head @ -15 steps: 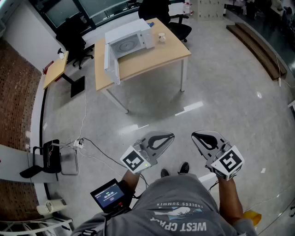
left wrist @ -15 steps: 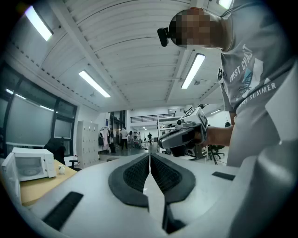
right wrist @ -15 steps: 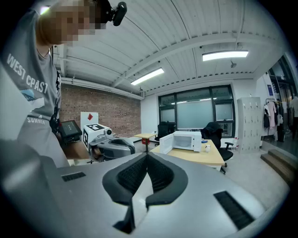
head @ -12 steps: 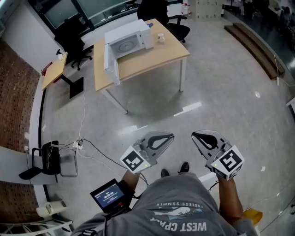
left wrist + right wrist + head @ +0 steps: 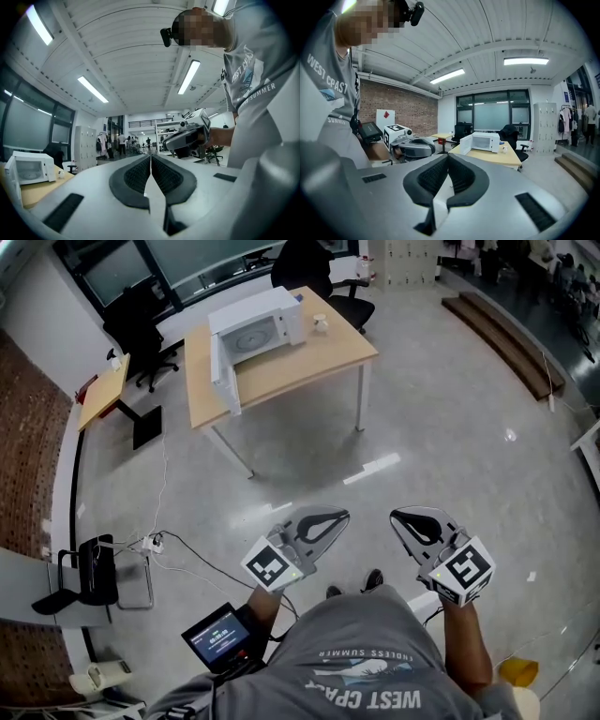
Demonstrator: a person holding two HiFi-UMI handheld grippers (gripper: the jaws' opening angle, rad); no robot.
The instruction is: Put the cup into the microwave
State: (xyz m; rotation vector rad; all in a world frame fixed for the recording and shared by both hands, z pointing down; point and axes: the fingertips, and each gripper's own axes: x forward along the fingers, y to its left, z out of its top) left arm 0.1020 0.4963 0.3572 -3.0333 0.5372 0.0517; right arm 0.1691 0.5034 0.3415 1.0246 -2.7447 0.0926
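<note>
Both grippers are held low in front of the torso, side by side and apart. The left gripper is pointed toward 2 o'clock in the head view, the right gripper toward 10 o'clock, so the tips converge. Both pairs of jaws are pressed together with nothing between them. The right forearm is extended from 6 o'clock.

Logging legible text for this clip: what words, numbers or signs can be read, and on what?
"ENDLESS SUMMER": print on the person's grey T-shirt.
"WEST COAST": larger print on the same shirt, partly cut off in the head view.
Small screen at the person's hip: digits too small to read.
</note>
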